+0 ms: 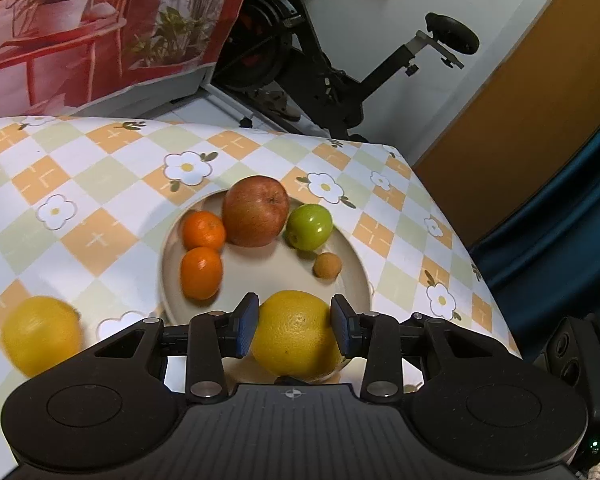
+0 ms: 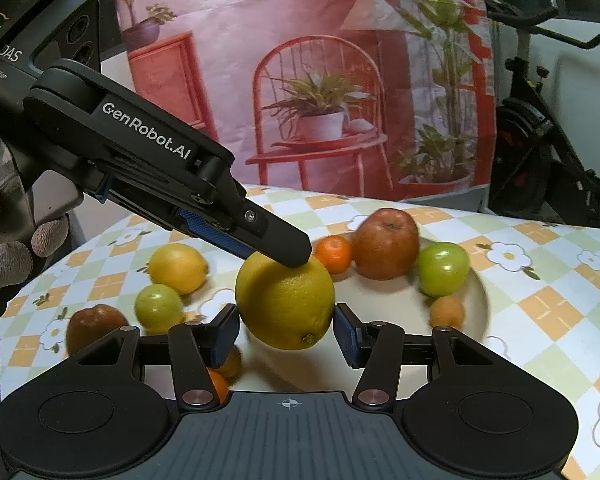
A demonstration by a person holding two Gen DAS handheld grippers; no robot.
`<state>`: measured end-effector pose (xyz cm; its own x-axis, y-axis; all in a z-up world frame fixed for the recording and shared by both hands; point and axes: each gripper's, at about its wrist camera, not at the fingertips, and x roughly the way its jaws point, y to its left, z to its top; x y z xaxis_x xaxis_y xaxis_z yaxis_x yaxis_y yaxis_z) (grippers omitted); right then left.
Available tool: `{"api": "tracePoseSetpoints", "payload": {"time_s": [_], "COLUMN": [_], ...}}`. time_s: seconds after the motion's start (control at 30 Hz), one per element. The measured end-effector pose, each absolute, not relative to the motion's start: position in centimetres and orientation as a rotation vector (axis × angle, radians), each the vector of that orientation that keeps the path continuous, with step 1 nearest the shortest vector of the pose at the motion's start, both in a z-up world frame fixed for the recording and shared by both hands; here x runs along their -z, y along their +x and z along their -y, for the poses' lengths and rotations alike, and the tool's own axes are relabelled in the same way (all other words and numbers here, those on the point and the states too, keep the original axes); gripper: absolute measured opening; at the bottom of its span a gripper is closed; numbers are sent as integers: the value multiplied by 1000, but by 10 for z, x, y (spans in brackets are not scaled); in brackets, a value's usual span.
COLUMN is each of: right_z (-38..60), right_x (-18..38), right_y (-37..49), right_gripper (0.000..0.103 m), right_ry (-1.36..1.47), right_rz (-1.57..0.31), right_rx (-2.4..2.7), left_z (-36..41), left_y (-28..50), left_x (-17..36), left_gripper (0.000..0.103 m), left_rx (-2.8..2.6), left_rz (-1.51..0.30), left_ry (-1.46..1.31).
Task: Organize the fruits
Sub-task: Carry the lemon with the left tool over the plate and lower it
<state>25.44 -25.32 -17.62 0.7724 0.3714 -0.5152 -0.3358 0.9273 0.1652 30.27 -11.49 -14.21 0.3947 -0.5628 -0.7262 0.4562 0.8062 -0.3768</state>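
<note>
My left gripper (image 1: 295, 322) is shut on a big yellow lemon (image 1: 296, 336), held at the near rim of a cream plate (image 1: 352, 280). The plate holds a red apple (image 1: 256, 210), a green apple (image 1: 309, 227), two mandarins (image 1: 201, 250) and a small tan fruit (image 1: 327, 265). In the right wrist view the left gripper's finger (image 2: 276, 240) lies on the same lemon (image 2: 286, 304). My right gripper (image 2: 286, 332) is open, its pads flanking that lemon without clear contact.
On the checked tablecloth left of the plate lie another lemon (image 2: 178, 268), a small green fruit (image 2: 159, 307) and a brownish-red fruit (image 2: 94, 326). An exercise bike (image 1: 340, 64) and a printed curtain (image 2: 312, 80) stand beyond the table's far edge.
</note>
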Motion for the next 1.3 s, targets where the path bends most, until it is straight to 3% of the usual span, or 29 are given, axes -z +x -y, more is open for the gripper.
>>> {"api": "tracePoseSetpoints", "payload": {"time_s": [1.3], "right_z": [285], "right_x": [211], "right_y": [313], "right_gripper": [48], "right_ry": [49], "right_rz": [-613], "right_rx": [-248], "left_z": [165], "left_y": [367], "left_x": [169], "left_gripper": [38], "left_rx": [615], "left_rz": [-1014], "left_ry": [-109]}}
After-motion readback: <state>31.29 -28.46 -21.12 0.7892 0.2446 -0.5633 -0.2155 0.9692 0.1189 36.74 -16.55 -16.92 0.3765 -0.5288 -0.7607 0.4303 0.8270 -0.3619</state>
